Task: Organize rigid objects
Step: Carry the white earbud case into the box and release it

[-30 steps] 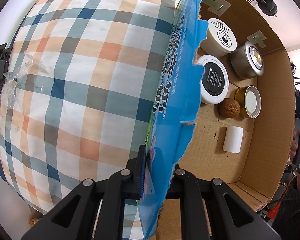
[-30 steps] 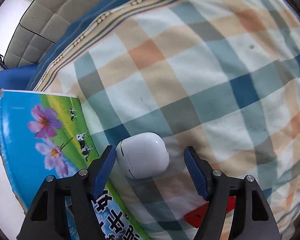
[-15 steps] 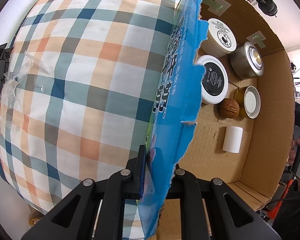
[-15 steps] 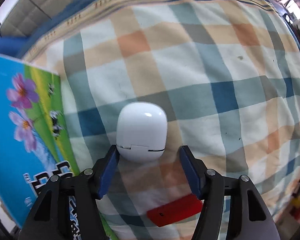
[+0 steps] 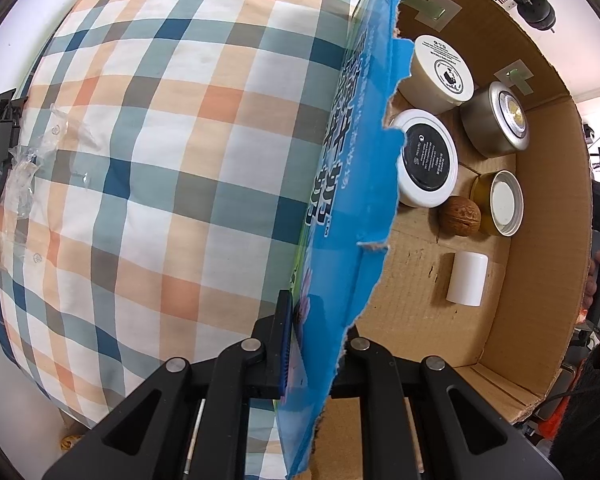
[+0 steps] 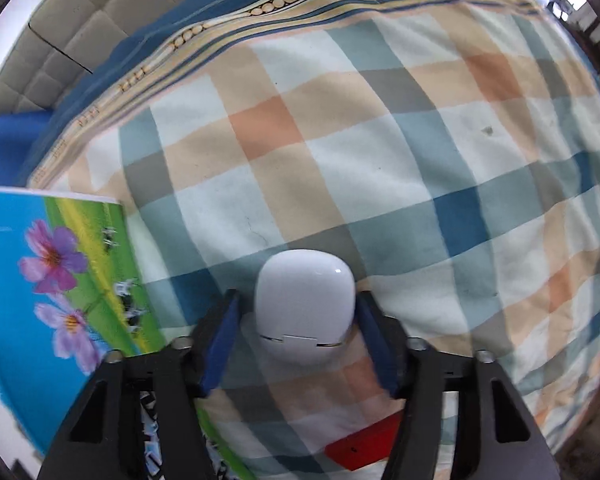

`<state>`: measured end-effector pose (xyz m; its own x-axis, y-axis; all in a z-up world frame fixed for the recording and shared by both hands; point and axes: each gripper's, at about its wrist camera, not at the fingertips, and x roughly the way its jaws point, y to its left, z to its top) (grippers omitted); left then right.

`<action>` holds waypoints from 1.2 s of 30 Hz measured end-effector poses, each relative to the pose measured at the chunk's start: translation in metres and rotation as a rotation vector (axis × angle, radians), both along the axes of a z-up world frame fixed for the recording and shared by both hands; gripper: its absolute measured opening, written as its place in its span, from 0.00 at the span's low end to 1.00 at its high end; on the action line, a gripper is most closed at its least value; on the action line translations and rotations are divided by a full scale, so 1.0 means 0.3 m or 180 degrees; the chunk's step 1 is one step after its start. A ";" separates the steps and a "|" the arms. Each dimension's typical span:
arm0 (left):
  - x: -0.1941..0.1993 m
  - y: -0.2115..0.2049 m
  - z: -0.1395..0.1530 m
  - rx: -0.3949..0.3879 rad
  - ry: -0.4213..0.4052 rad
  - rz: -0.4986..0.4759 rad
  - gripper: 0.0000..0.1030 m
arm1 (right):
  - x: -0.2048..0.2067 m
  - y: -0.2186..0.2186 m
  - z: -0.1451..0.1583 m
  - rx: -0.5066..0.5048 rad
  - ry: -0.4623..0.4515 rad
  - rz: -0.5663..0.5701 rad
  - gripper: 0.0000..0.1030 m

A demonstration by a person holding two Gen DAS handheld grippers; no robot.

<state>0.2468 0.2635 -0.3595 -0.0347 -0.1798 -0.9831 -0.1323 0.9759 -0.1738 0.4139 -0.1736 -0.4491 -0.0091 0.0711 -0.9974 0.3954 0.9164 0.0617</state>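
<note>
The right gripper (image 6: 296, 340) is closing its jaws around the white case (image 6: 305, 310) lying on the checked bedspread (image 6: 420, 160), seemingly not yet gripping. The left gripper (image 5: 320, 344) is pinching the box flap (image 5: 352, 184). Next: clamp, lift, carry boxward.

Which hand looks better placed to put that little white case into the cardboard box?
Right. The right gripper has been closing around the white case, while the left gripper is clamped on the box's blue flap.
</note>
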 end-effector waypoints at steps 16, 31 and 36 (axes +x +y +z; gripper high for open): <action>-0.003 -0.019 0.010 0.0029 -0.0020 0.0010 0.10 | -0.216 0.089 0.264 0.0016 -0.0517 0.0272 0.47; -0.012 -0.019 0.016 0.0054 -0.0027 -0.0011 0.10 | -0.490 0.439 0.645 0.0661 -0.1087 0.0890 0.47; -0.012 -0.019 0.016 0.0053 -0.0030 -0.0015 0.10 | -0.520 0.572 0.626 0.0775 -0.1022 0.1097 0.47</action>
<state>0.2432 0.2578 -0.3547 -0.0262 -0.1632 -0.9862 -0.1260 0.9792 -0.1587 0.2579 -0.0019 -0.2615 0.2303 0.3479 -0.9088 0.0001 0.9339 0.3575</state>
